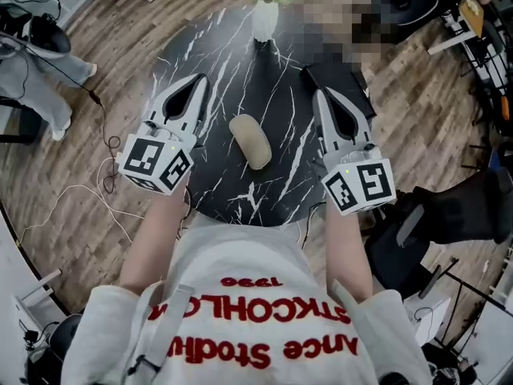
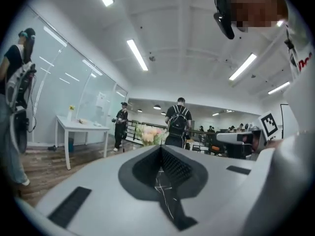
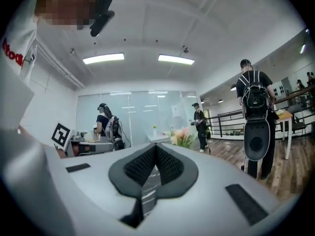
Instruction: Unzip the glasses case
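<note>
Nearest the wearer: white sweatshirt with red lettering (image 1: 248,255), forearms extended forward. Next out: left gripper (image 1: 198,83), a grey two-jaw hand tool with a marker cube, and right gripper (image 1: 321,96) of the same make. Each has its jaws brought together at the tips, dark ribbed pads (image 2: 174,167) meeting with nothing between them. Both hang above the round black marble table with white veins (image 1: 212,50), one on either side of the task's item, a stance that would let each come at it from its own side. Item: beige oval soft-sided glasses case (image 1: 250,141), lying flat mid-table between the two grippers and touched by neither. It appears shut, but the zip is too small to read, so zipped or unzipped cannot be settled. Farthest, at the table's far rim: white vase (image 1: 264,21) of pink flowers, well apart from the case.
</note>
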The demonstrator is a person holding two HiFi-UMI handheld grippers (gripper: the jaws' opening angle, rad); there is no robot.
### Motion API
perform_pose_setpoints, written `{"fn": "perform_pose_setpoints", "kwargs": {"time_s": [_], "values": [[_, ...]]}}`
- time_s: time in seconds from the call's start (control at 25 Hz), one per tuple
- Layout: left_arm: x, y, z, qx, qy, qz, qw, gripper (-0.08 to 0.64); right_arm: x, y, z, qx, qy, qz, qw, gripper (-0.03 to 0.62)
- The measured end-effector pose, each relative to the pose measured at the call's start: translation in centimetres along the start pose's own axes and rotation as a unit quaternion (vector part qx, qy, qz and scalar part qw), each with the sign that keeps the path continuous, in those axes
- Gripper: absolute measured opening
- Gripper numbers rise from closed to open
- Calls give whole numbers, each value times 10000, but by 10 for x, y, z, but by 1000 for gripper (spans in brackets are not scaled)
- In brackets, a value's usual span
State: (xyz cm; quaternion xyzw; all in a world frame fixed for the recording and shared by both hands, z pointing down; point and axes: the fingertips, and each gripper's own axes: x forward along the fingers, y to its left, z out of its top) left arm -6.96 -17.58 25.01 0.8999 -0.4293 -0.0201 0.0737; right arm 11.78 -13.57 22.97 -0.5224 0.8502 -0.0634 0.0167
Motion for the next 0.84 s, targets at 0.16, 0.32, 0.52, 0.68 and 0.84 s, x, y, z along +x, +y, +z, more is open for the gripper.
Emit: {"fn": "perform_pose_setpoints", "kwargs": {"time_s": [0.16,0.32,0.52,0.68,0.84], "values": [[-9,0,44,115,-437,38,9990,5,-1,7,38,-220,-356,-64,9991,14],[-18,-4,73,320,-643,84,9974,5,-4,14,59,-445,-514,-149,9976,15],[-25,-3,94,409,-835,144,9956,6,-8,19,73,-603,-632,-224,9959,14],[-28,-4,102,410,-930,141,9947,5,-11,20,82,-672,-738,-366,9943,14],[-29,-5,108,415,-969,122,9944,6,-15,16,94,-723,-941,-687,9906,14]]}}
